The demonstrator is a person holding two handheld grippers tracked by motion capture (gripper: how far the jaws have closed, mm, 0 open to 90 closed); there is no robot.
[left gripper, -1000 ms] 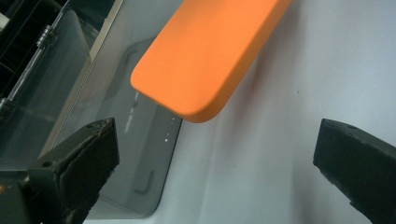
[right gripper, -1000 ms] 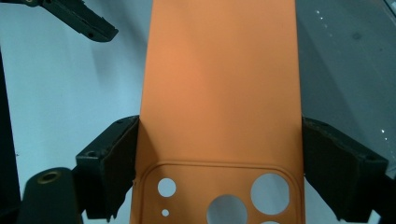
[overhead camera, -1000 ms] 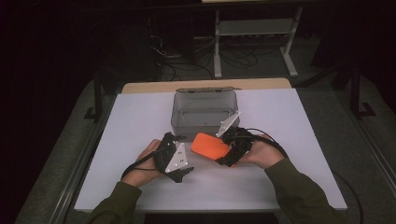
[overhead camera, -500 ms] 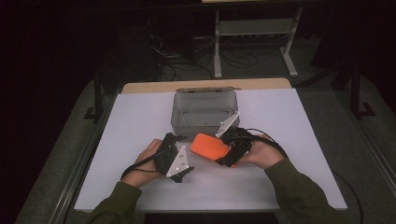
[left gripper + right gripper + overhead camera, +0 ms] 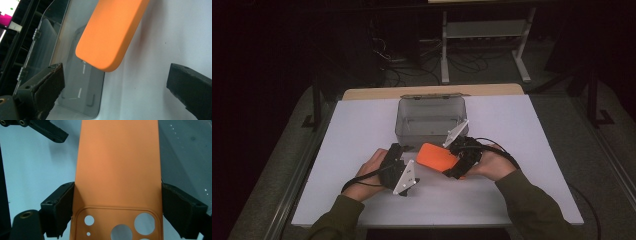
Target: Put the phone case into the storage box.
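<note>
While your right gripper (image 5: 451, 164) is clamping the orange phone case (image 5: 438, 157) across its width, near the camera cut-outs, the case is hanging just above the white surface (image 5: 522, 150) at the centre of the high view, right in front of the clear plastic box (image 5: 430, 120). In the right gripper view the two jaws are pressing against the case's (image 5: 117, 165) long edges, so you are holding it firmly.

Your left gripper (image 5: 404, 152) is sitting at the lower left of the case with its jaws spread wide and nothing between them; in the left gripper view the rounded free end of the case (image 5: 110, 35) is pointing toward the gap without touching either jaw.

Compared with a second ago, nothing is shifting: both hands are staying put and the case is keeping its tilt. That pause suggests you are lining up a handover or a two-handed grasp, and the step is not yet made. Next you are likely needing to bring the open left gripper onto the free end.
</note>
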